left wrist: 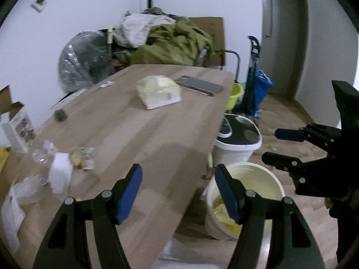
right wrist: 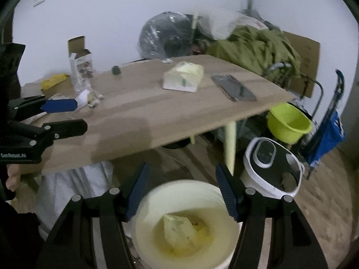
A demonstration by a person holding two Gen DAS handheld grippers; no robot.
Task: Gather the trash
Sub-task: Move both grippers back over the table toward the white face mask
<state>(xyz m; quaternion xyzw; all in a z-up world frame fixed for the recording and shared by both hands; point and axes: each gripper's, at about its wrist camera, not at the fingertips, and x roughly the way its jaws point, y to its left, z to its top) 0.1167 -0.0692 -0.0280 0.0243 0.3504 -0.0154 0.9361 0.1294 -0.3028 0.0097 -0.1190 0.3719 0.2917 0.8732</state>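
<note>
My left gripper (left wrist: 178, 172) stands open over the near edge of the wooden table (left wrist: 143, 134) with nothing between its fingers. Crumpled wrappers (left wrist: 82, 157), a white paper scrap (left wrist: 60, 173) and clear plastic (left wrist: 40, 154) lie on the table to its left. A pale yellow packet (left wrist: 158, 92) lies farther back. My right gripper (right wrist: 181, 179) is open and empty above a cream bucket (right wrist: 157, 201) on the floor. A yellow piece of trash (right wrist: 179, 231) lies inside the bucket. Each gripper shows in the other's view, the right gripper (left wrist: 272, 145) and the left gripper (right wrist: 79, 115).
A phone (left wrist: 198, 85) and a small dark object (left wrist: 60, 114) rest on the table, with an open carton (right wrist: 80, 65) at its left end. On the floor stand a white bin with a black lid (right wrist: 272, 168), a lime bucket (right wrist: 289, 123) and a blue trolley bag (right wrist: 327, 134). Clutter is piled behind the table.
</note>
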